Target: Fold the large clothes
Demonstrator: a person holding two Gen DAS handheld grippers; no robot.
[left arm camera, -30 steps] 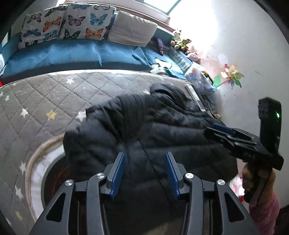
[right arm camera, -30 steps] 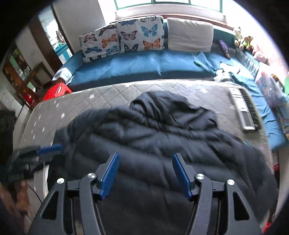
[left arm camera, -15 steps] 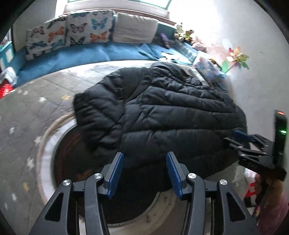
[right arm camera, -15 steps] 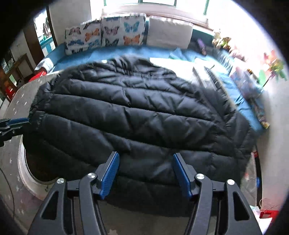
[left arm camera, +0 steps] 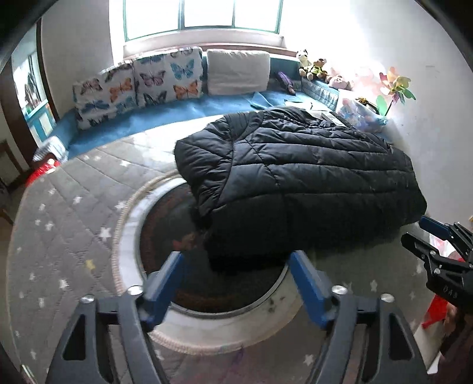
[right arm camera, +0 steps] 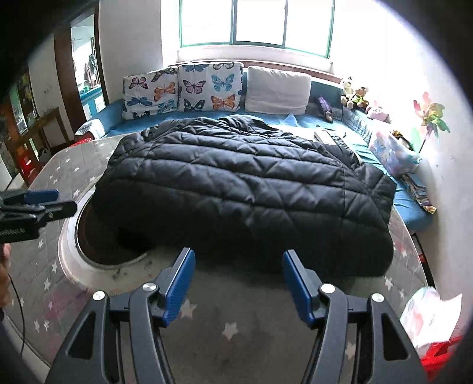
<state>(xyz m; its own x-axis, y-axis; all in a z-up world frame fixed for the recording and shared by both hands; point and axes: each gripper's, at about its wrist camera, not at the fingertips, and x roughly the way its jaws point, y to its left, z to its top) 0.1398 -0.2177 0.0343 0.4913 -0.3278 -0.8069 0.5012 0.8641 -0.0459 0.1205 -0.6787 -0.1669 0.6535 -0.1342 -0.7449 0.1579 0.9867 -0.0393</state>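
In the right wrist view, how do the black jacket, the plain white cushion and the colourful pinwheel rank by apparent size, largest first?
1. black jacket, by far the largest, though also nearest the camera.
2. plain white cushion.
3. colourful pinwheel, smallest.

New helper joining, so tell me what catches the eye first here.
A big black puffer jacket lies spread over the grey star-patterned mat, partly covering a round white-rimmed rug. Behind it, butterfly cushions line a blue couch under the bright window.

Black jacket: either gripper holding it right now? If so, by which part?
Neither. The left gripper and right gripper are both open, short of the black puffer jacket lying on the grey star mat. The left jaws have just been opening, nothing between them.
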